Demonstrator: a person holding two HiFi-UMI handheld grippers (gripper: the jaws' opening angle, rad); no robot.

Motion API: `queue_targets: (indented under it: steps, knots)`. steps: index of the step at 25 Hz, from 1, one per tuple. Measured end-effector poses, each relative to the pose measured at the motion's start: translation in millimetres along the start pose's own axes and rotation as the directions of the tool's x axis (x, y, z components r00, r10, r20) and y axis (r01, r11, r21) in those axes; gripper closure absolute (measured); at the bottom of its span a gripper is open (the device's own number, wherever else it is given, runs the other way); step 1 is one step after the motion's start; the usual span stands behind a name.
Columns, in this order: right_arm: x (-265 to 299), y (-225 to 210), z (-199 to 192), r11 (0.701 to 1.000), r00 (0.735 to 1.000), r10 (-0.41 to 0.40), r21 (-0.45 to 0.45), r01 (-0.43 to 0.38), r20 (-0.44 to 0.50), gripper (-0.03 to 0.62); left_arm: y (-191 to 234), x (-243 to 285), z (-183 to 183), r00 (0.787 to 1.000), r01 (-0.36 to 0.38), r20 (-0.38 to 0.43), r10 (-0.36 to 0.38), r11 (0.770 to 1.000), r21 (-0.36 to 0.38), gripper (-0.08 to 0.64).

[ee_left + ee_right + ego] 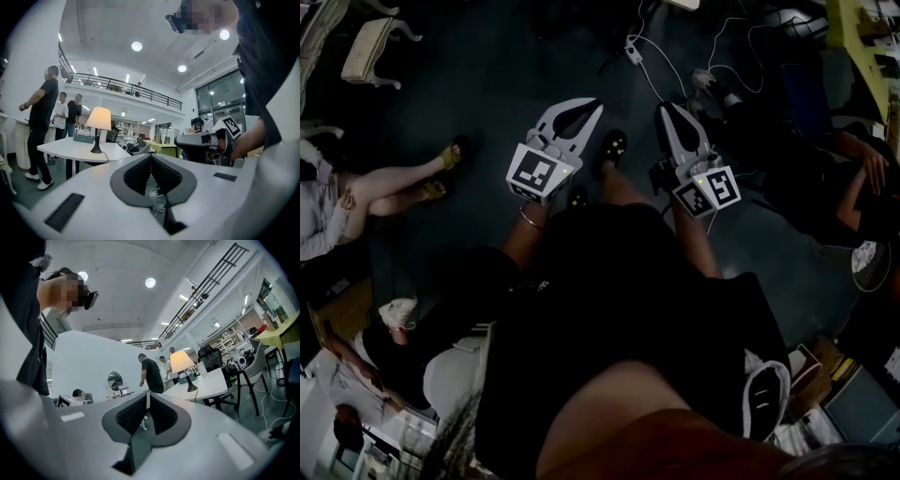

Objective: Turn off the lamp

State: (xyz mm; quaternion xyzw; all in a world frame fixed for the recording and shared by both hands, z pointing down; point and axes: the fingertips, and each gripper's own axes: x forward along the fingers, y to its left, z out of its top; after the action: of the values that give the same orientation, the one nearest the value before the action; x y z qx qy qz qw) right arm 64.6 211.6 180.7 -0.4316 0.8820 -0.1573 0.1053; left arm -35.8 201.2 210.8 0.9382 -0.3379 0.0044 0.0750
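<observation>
A table lamp (98, 120) with a cream shade is lit; it stands on a white table (65, 149) some way ahead, at the left of the left gripper view. The right gripper view shows the same lamp (182, 363) right of centre on that table (213, 380). Both grippers are held level at waist height, far from the lamp. My left gripper (151, 158) is shut with nothing between its jaws. My right gripper (147, 395) is also shut and empty. In the dark head view the left gripper (596, 105) and right gripper (665, 109) sit side by side over the floor.
Three people (41, 126) stand beside the table. A chair (255, 364) is at its right end. White cables and a power strip (634, 52) lie on the dark floor ahead. A seated person's legs (398, 183) stretch in from the left.
</observation>
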Motion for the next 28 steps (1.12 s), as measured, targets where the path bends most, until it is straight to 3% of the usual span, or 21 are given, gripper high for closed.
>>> queue_targets:
  steps: [11,16,22,28]
  knots:
    - [49.4,-91.1,10.1,0.999,1.000,0.002,0.042,-0.002,-0.003,0.589,56.8,87.5,4.3,0.999,-0.024,-0.041,0.026,0.999,0.034,0.552]
    - [75.7,-120.6,9.5,0.999,0.999,0.036,0.042,-0.034,-0.025,0.589,66.6,120.0,2.2,0.997,-0.015,-0.078,0.017,1.000,0.025,0.552]
    - [105.8,-150.6,6.1,0.995,0.995,0.088,0.057,-0.085,-0.052,0.583,94.0,149.8,-4.0,0.993,-0.061,-0.100,0.066,0.997,0.057,0.552]
    - [102.7,-182.8,-8.2,0.997,0.993,0.062,0.059,-0.057,-0.098,0.575,115.5,176.7,-13.0,0.991,-0.068,-0.112,0.077,0.994,0.084,0.552]
